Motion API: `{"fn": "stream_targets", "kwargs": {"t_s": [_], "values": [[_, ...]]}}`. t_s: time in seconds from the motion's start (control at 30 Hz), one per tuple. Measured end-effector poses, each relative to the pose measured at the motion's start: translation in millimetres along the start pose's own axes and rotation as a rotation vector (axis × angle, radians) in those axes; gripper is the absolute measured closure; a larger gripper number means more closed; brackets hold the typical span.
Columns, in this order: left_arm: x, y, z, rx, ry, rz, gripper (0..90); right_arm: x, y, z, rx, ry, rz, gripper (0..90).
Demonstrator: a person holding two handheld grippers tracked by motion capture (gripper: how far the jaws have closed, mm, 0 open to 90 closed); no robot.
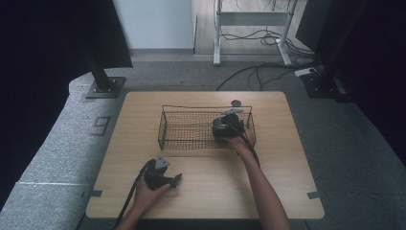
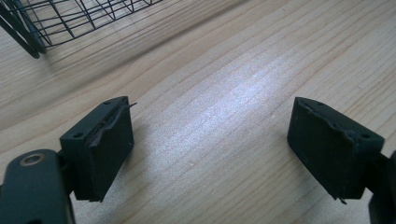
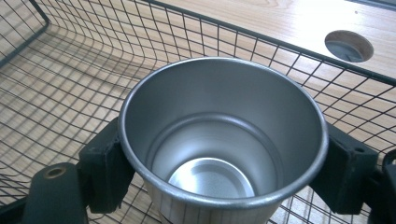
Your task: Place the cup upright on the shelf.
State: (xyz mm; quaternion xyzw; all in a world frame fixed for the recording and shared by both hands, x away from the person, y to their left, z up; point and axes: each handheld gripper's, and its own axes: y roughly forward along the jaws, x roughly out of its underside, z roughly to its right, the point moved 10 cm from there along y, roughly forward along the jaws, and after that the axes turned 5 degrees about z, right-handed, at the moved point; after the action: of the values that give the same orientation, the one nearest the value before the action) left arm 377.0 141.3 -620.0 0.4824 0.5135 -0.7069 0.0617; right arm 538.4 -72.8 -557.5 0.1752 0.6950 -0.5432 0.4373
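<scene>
Brushed steel catches the light as a metal cup (image 3: 223,140) sits upright inside a black wire basket (image 1: 184,129), its open mouth turned up and its inside bare. The right gripper (image 1: 229,125) reaches into the right end of the basket, and in the right gripper view its two black jaws press against opposite sides of the cup just below the rim, closed on it. The basket stands on a pale wooden table (image 1: 206,191), near the far edge and about midway between the left and right edges; a round hole (image 3: 349,45) in the tabletop lies just beyond the basket's far rim. Near the front edge, left of centre, the left gripper (image 1: 173,181) rests low over bare wood in the person's left hand (image 1: 146,194), well apart from the basket. In the left gripper view its jaws stand wide apart with nothing between them, and a corner of the basket shows at the upper left.
</scene>
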Motion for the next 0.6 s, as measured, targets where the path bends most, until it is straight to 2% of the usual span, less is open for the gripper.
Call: {"fn": "stream_targets", "kwargs": {"t_s": [0.6], "values": [[0.0,0.0,0.0,0.0,0.0,0.0,14.4,5.1,-5.1,-0.2,0.018,-0.048,-0.077,15.6]]}}
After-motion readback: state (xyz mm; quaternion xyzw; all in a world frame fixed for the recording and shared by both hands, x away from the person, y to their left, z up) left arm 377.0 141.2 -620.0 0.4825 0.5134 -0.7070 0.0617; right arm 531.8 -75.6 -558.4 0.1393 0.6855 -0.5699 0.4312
